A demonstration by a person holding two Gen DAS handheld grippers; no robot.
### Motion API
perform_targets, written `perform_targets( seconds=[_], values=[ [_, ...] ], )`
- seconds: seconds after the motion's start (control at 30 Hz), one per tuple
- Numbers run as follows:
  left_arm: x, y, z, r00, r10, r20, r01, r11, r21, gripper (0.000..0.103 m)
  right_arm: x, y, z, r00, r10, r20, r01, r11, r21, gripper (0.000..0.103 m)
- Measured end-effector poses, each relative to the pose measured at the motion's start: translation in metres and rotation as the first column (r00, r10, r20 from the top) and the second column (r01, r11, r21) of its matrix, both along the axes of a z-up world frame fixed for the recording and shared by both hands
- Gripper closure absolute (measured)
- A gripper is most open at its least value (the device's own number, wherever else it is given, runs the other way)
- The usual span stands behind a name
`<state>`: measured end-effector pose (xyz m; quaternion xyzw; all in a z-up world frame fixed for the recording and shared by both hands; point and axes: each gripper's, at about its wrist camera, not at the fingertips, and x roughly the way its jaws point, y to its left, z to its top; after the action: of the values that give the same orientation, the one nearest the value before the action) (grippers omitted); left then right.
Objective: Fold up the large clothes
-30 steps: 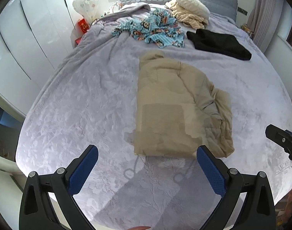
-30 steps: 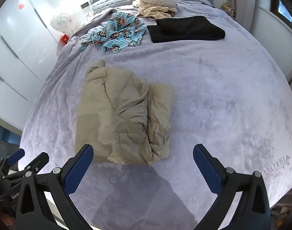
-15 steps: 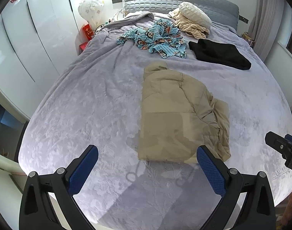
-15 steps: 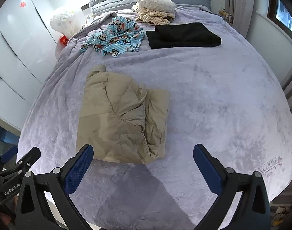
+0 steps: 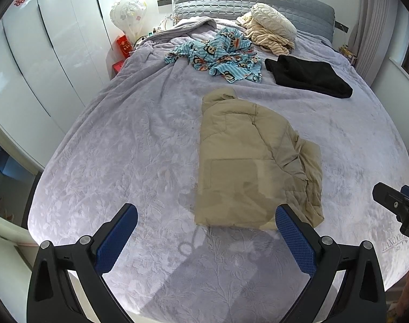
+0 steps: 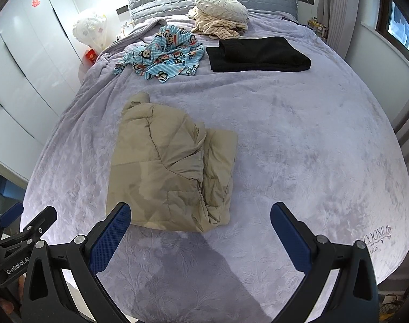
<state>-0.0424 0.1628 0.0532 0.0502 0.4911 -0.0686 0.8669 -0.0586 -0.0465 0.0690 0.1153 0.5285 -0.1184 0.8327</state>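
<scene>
The tan padded jacket (image 5: 247, 158) is lying in the middle of the bed (image 5: 123, 161), already folded in on itself into a rough rectangle, its collar end pointing toward the headboard (image 5: 252, 2). It is looking largely done, though the side of the jacket nearer the window is still bunching into loose ridges and the bundle could probably take one more fold from its near hem — that is a judgement, not something the views settle. Beyond the jacket, toward the headboard, a black garment (image 5: 309, 79) is sitting flat and apparently folded, while the blue monkey-print garment (image 5: 220, 56) beside it is lying crumpled and the striped cream garment (image 5: 269, 40) is heaped under a round cushion (image 5: 274, 20), so at least those two seem to be left.

Both tools are hovering above the foot of the bed, short of the jacket's near hem and not touching it. The left gripper (image 5: 205, 235) is holding nothing, its blue pads spread wide, aiming at the jacket's near edge. The right gripper (image 6: 200, 234) is likewise gaping and empty — it is pointing at the bare blanket just to the window side of the jacket. Each tool is showing at the edge of the other's view, side by side.
</scene>
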Motion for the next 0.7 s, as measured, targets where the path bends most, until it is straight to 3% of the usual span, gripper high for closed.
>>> perform_targets(
  seconds=[0.7],
  values=[
    [0.0002,0.0006,0.0008,1.0,0.0,0.002,0.0,1.0,0.004,0.0,0.0005,-0.0035,0.003,1.0,0.012,0.005,-0.012,1.0,-0.01,0.0]
  ],
)
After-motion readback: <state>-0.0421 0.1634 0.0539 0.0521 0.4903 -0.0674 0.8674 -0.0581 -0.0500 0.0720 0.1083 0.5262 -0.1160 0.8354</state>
